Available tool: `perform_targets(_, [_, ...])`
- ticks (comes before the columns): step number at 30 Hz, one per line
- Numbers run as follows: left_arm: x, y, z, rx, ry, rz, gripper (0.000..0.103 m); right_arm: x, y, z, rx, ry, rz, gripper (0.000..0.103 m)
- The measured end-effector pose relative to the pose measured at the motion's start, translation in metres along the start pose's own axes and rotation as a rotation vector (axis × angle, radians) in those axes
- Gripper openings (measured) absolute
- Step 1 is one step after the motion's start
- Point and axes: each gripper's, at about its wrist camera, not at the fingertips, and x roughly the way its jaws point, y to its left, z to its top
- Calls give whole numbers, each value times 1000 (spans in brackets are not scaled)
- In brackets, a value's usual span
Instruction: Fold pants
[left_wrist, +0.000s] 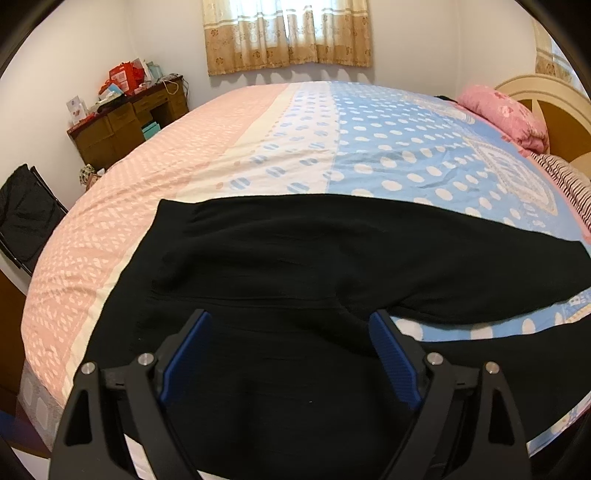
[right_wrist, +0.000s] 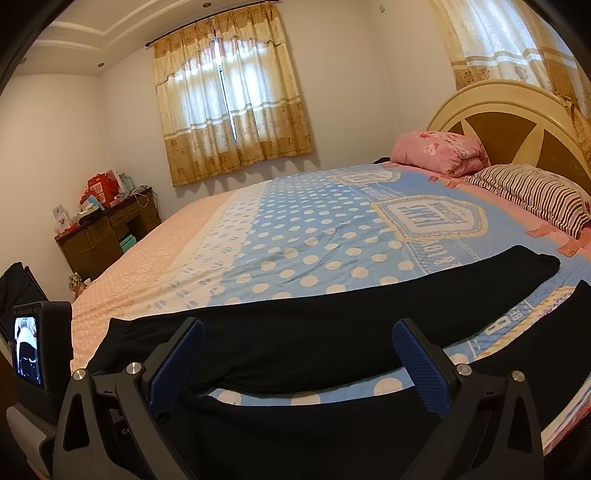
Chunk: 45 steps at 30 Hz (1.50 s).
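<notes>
Black pants (left_wrist: 314, 251) lie spread flat across the near part of the bed (left_wrist: 388, 147). The waist is at the left and the two legs run off to the right with a strip of sheet between them. My left gripper (left_wrist: 291, 314) is open, its blue pads (left_wrist: 391, 354) wide apart over the fabric near the fork of the legs and pressing on nothing. In the right wrist view the pants (right_wrist: 332, 332) cross the frame, and the far leg's end (right_wrist: 524, 266) lies near the pillows. My right gripper (right_wrist: 299, 323) is open above the near leg.
A pink folded quilt (right_wrist: 439, 151) and a striped pillow (right_wrist: 535, 195) lie by the round headboard (right_wrist: 517, 110). A cluttered wooden desk (left_wrist: 122, 122) stands against the far wall at the left. A black bag (left_wrist: 26, 214) sits left of the bed. The left gripper's camera body (right_wrist: 37, 347) shows at the left.
</notes>
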Motion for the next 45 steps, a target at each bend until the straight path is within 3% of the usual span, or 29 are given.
perform_targets(45, [-2, 4, -4, 19, -3, 48, 90, 2, 3, -3, 6, 34, -8, 102])
